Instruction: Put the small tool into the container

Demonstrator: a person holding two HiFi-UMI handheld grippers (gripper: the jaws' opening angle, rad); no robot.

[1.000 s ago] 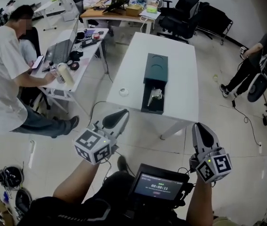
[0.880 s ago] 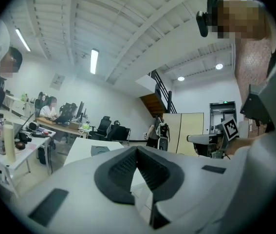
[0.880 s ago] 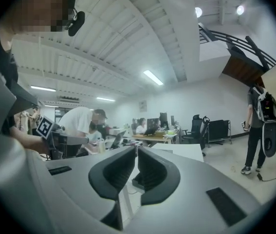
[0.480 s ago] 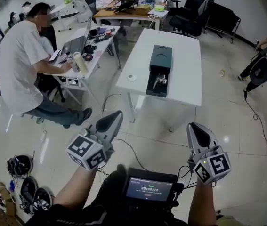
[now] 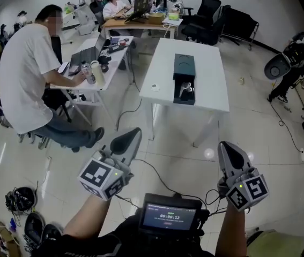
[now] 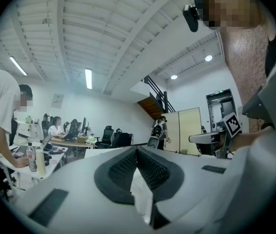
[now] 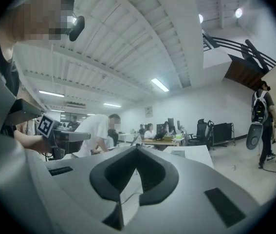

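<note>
A dark green container (image 5: 184, 78) lies on the white table (image 5: 208, 90) far ahead, its near drawer pulled out. A small shiny metal tool (image 5: 184, 91) rests in that drawer. Both grippers are held low, well short of the table and over the floor. My left gripper (image 5: 134, 133) is shut with nothing in it, its jaws meeting at the tip (image 6: 137, 149). The right gripper (image 5: 227, 145) is also shut and empty (image 7: 138, 147).
A white tape roll (image 5: 155, 87) lies on the table's left side. A person in a white shirt (image 5: 28, 74) sits at a cluttered desk (image 5: 95, 71) on the left. Office chairs (image 5: 210, 17) stand behind; another person (image 5: 294, 58) walks at right. Cables (image 5: 152, 170) cross the floor.
The table and container now look smaller and farther off as the view backed away. Both grippers stay shut and low. The person at right has stood up.
</note>
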